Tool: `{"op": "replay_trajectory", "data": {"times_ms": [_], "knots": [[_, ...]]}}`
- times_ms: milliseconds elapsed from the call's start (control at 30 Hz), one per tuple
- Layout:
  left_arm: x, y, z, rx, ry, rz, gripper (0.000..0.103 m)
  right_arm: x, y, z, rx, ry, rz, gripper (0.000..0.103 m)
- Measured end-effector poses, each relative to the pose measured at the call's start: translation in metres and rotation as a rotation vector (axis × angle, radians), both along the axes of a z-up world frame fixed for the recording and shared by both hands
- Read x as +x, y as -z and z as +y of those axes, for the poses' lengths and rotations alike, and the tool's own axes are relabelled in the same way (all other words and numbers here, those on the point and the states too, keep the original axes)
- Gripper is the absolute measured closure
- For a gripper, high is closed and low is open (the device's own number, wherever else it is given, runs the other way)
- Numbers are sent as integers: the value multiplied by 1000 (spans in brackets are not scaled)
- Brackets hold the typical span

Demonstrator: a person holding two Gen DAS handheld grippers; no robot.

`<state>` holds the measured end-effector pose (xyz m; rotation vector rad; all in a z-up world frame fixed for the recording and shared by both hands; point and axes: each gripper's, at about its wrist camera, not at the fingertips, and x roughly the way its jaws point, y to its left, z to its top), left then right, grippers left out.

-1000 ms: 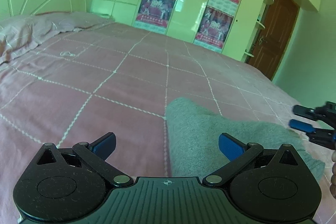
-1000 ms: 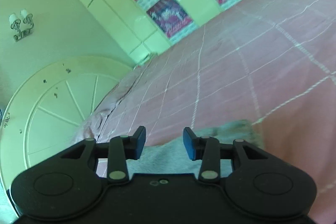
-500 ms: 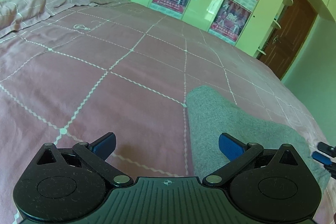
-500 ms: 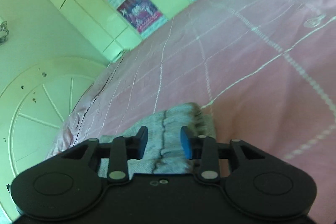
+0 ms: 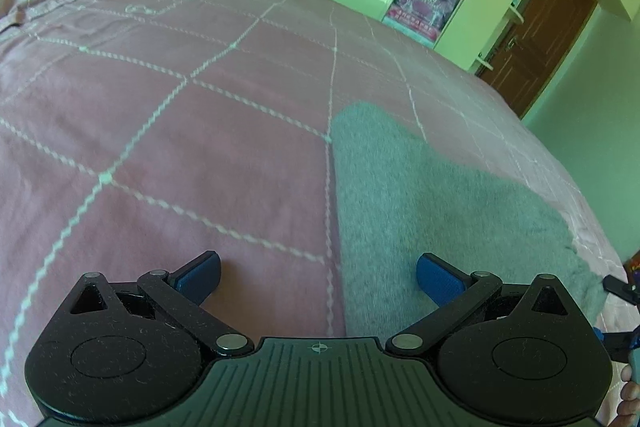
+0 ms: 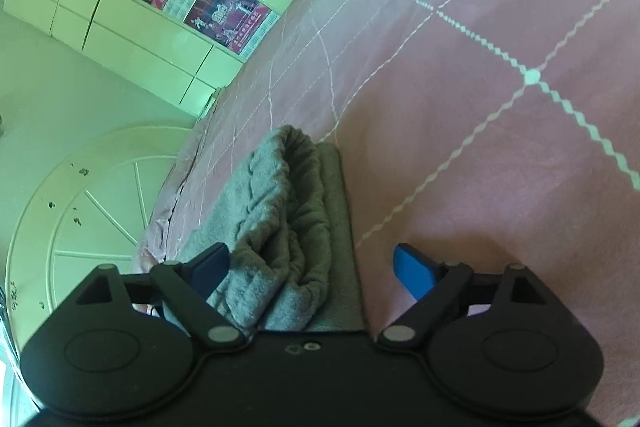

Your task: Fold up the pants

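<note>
A: Where are the pants [image 6: 288, 211] located?

B: Folded on the bed [image 5: 200, 131]. Both sets of tongs are spread; the right gripper [image 6: 312, 267] has just been opening, with cloth between the jaws but unpinched. The left gripper [image 5: 318, 277] is empty.

A: Handling?

B: Soft, limp fabric is expected; the gathered waistband edge should be pinched.
</note>
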<state>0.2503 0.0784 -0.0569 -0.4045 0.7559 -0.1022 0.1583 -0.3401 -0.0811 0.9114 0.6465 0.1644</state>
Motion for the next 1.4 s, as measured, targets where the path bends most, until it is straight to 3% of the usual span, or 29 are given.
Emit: {"op": "replay_trajectory", "data": {"times_ms": [33,200,367,600,767,900,1167,1400], "knots": [[-1,2,-2,-1,0,1,0,2,1,2,-6,-19,-3,6],[6,5,-3,-29,27,9,0,5,4,6,-36,-35,19,5],[23,11,-3,-139,93,35,0,4,2,4,-19,-54,3,5],[42,15,-12,-189,158,68,0,14,3,7,-41,-53,-9,5],[53,20,-16,-260,166,81,0,18,3,10,-67,-66,-14,5],[66,27,-17,-339,227,84,0,20,5,6,-41,-75,-30,5],[80,32,-35,-341,341,80,0,24,4,2,-32,-97,-51,5],[83,37,-34,-347,416,77,0,44,1,-8,5,-196,-31,5]]}}
